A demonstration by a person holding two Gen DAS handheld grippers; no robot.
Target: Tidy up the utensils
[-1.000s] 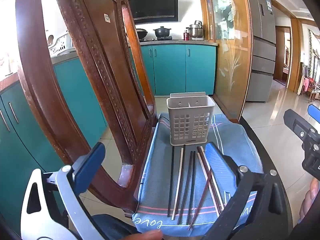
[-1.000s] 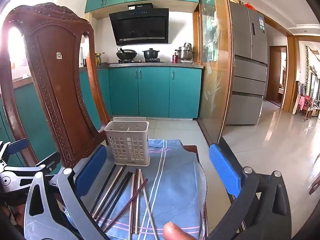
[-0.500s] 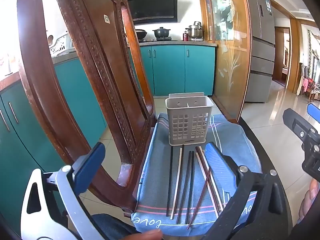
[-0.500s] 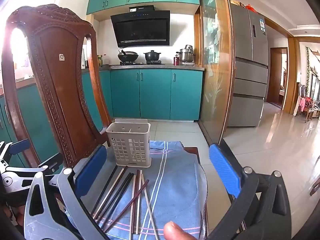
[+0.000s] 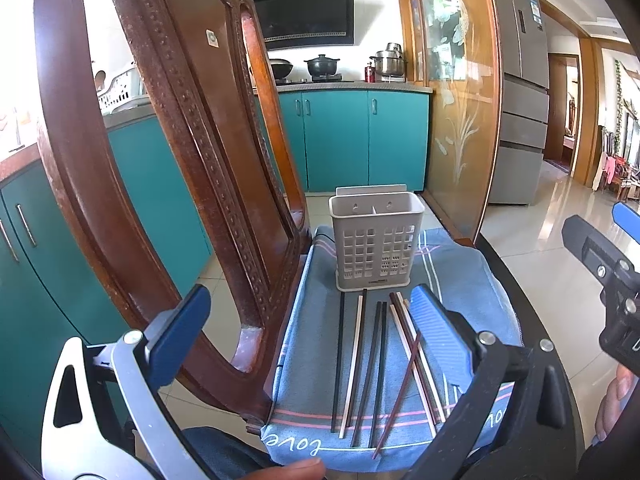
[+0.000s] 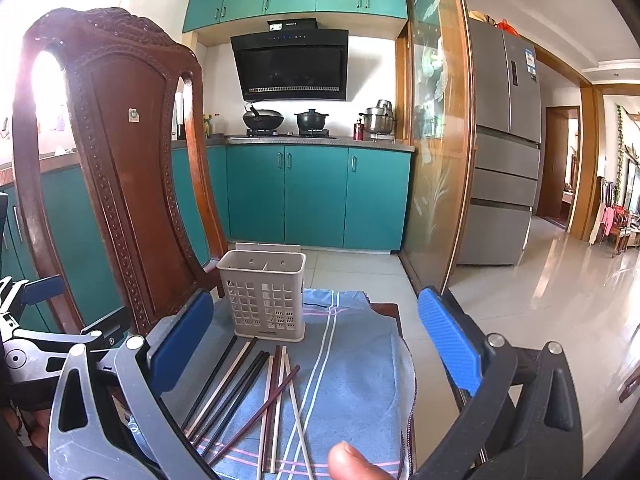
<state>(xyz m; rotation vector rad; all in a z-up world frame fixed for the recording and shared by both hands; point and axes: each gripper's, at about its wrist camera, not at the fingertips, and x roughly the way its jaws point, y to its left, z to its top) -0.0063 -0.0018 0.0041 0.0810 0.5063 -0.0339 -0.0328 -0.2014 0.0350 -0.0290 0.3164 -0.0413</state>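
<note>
Here, chopsticks (image 5: 378, 364) on cloth, below open left gripper (image 5: 308, 336), untouched.

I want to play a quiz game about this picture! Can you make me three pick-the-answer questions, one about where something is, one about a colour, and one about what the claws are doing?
1. Where are the chopsticks?
A. Standing in the holder
B. Lying on the blue cloth in front of the holder
C. On the floor

2. What colour are the kitchen cabinets?
A. Teal
B. Yellow
C. White

3. What are the two claws doing?
A. Both squeezing chopsticks
B. One holding the holder
C. Both open, holding nothing

Answers:
1. B: the sticks lie flat on the blue cloth, their far ends near the foot of the grey utensil holder, which looks empty.
2. A: the doors under the stove are teal.
3. C: the left claw and right claw show wide gaps between their blue pads, with nothing gripped.
</note>
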